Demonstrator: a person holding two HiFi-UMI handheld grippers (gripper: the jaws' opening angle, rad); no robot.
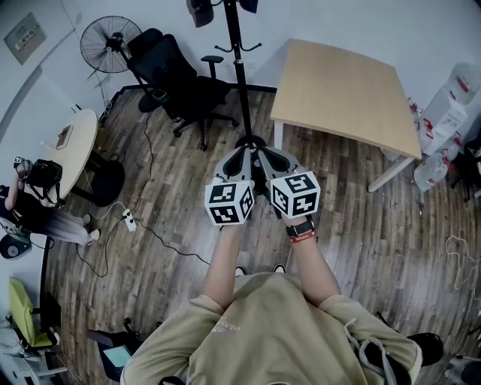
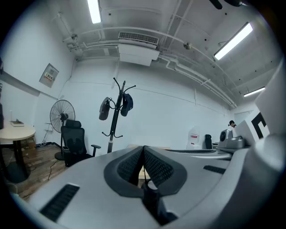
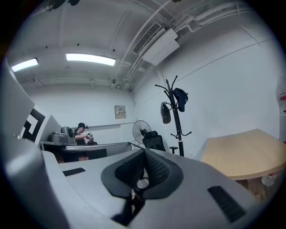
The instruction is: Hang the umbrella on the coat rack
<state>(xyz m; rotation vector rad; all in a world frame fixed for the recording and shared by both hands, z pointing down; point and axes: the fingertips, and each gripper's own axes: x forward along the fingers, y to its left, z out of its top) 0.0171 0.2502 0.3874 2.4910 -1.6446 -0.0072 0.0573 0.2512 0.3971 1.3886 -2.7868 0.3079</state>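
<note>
Wood-grain floor (image 1: 188, 203) fills the head view. I hold both tools low in front of me, side by side with their marker cubes touching. My left tool (image 1: 242, 153) and right tool (image 1: 265, 155) point at the foot of the coat rack (image 1: 237, 60). The rack stands on the floor just off the near left corner of the pale desk (image 1: 353, 90). Two dark bundles hang at the top of its pole, a grey bundle (image 1: 199, 11) to the left and a dark blue bundle (image 1: 249, 5) to the right. Both are cut by the frame's upper edge. A black office chair (image 1: 176, 79) and a standing fan (image 1: 105, 45) are to the rack's left, by the wall. A person (image 1: 41, 199) sits at the floor's far left edge.

From the left gripper view, my left tool (image 2: 143, 148) has its ribbed pads pressed tip to tip, with nothing held between them. Beyond it the coat rack (image 2: 116, 123) stands upright against the white wall. The grey bundle (image 2: 105, 108) hangs from an upper hook on its left and the dark blue bundle (image 2: 127, 103) from one on its right. They look like folded umbrellas, though they are too small to be sure.

From the right gripper view, my right tool (image 3: 144, 153) is likewise closed on nothing. The coat rack (image 3: 175, 123) rises past the desk's (image 3: 250, 152) left edge. The grey bundle (image 3: 166, 112) and the dark blue bundle (image 3: 180, 99) hang on its upper hooks.
</note>
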